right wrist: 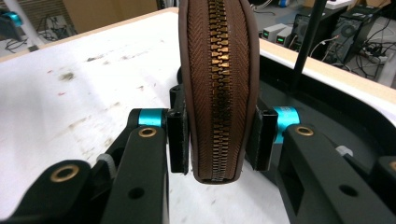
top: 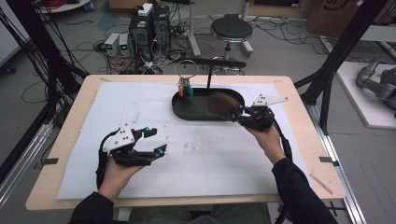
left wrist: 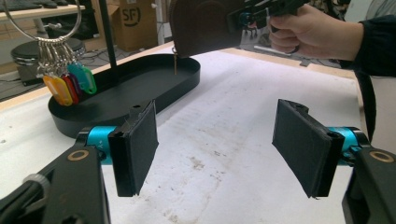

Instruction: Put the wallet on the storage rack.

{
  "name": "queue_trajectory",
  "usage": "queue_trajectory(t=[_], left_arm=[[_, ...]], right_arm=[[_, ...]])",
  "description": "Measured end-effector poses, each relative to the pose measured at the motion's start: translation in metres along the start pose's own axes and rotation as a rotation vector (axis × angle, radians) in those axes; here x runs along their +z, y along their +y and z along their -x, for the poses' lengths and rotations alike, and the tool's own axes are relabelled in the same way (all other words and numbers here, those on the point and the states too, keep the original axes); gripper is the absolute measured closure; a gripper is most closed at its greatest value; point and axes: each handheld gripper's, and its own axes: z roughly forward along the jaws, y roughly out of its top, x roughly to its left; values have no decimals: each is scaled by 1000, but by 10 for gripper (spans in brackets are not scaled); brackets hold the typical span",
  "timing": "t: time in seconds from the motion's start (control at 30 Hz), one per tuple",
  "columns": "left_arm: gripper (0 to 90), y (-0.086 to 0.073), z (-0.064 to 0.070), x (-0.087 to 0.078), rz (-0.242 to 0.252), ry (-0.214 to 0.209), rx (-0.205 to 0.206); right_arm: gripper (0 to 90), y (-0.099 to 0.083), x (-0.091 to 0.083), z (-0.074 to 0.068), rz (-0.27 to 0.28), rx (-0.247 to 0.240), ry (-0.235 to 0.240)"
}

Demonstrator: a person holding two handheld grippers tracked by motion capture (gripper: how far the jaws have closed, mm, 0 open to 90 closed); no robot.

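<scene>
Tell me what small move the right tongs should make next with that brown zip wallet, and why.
Probably lower it a little and let go. The right tongs are shut on the brown wallet, held on edge above the right end of the black tray, zip pull dangling. The key ring hangs at the far end, so that spot looks free. The left tongs are open and away.

Brown zipped wallet (right wrist: 218, 88) held upright over black tray (top: 187, 112).
</scene>
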Motion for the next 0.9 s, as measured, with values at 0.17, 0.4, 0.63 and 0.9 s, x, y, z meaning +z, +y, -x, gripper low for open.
queue_trajectory(t=[0.17, 0.4, 0.63, 0.9], left_arm=[[306, -1, 1, 1, 1, -1, 5], [305, -2, 2, 3, 2, -7, 7], [306, -5, 0, 6, 15, -20, -3], [306, -8, -1, 11, 22, -20, -16]], right_arm=[[671, 9, 15, 3, -7, -4, -12], [672, 15, 35, 11, -21, -10, -39], [673, 16, 55, 22, -43, -6, -55], [676, 20, 79, 22, -50, -16, -71]])
